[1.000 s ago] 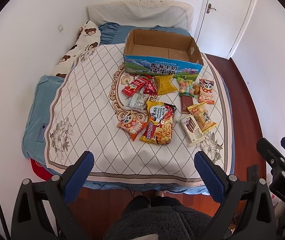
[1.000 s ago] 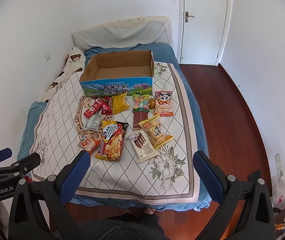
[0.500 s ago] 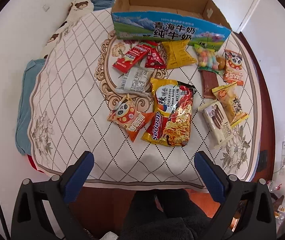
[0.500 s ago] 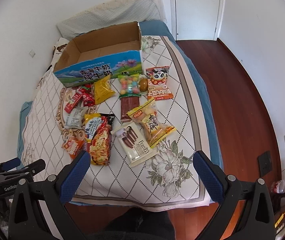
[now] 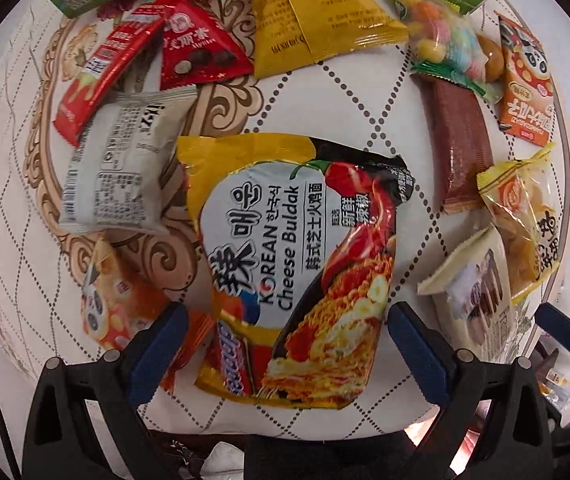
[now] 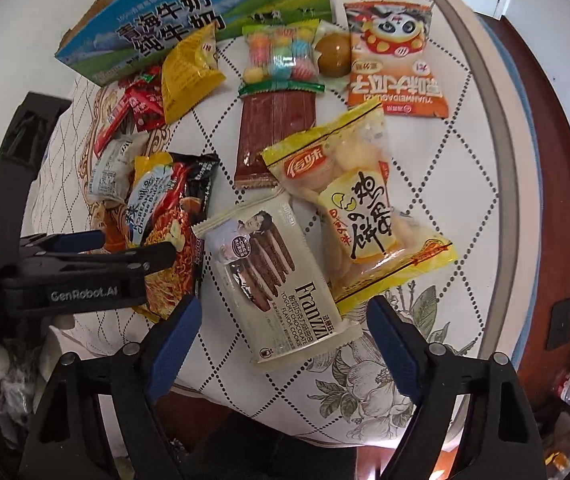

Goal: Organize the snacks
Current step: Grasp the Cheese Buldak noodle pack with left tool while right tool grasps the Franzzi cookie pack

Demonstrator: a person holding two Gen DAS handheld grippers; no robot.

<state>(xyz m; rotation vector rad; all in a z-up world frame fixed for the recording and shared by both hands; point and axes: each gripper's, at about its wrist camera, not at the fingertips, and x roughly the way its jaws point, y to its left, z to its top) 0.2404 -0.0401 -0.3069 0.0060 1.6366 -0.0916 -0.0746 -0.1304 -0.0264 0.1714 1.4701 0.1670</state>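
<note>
Several snack packets lie on a patterned cloth (image 6: pixel 425 160) in front of a blue milk carton box (image 6: pixel 189 20). My left gripper (image 5: pixel 285 344) is open, its fingers on either side of the near end of a yellow Korean Cheese Buldak noodle pack (image 5: pixel 297 252), which also shows in the right wrist view (image 6: pixel 165 216). My right gripper (image 6: pixel 281 340) is open just above the near end of a white Franzzi cookie pack (image 6: pixel 277 280). A yellow egg-biscuit bag (image 6: pixel 365 208) lies beside it.
Other packets: a brown bar (image 6: pixel 273 136), a candy bag (image 6: pixel 281 56), an orange panda pack (image 6: pixel 397 64), a yellow pack (image 5: pixel 317 12), red packs (image 5: pixel 201 44), a grey pack (image 5: pixel 125 160). The left gripper's body (image 6: pixel 85 272) is at the left in the right wrist view. Wood floor (image 6: pixel 557 200) lies to the right.
Both grippers have dropped from well above the bed to just over the snacks. The left one now straddles the noodle pack, the right one the cookie pack. Both stay open.
</note>
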